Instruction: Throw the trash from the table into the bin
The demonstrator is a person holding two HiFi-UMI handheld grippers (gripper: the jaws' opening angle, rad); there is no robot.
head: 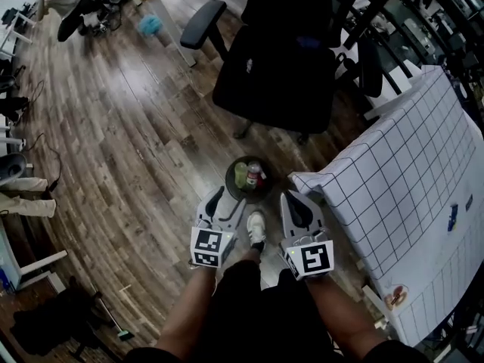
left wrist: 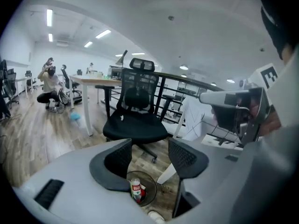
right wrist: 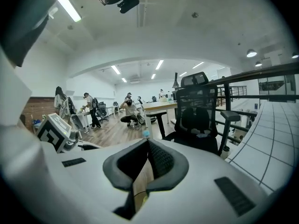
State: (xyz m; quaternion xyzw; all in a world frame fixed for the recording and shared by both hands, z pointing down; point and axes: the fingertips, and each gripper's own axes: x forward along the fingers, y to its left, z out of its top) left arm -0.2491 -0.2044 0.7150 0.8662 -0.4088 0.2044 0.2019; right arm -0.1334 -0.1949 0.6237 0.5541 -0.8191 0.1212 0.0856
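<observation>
I've got the left tongs [head: 225,197] spread wide with nothing between the pads, hanging over the near-left rim of the round black bin [head: 249,158] on the floor. The right tongs [head: 295,197] are pressed fully together and empty, just to the bin's near right. Inside the bin a red-and-white can [left wrist: 136,190] stands about upright, long axis vertical and top pointing up, right beside a green piece of trash [head: 240,175]; the grid-covered tabletop [head: 408,225] sits just right of the bin, the black office chair [head: 280,59] beyond it.
</observation>
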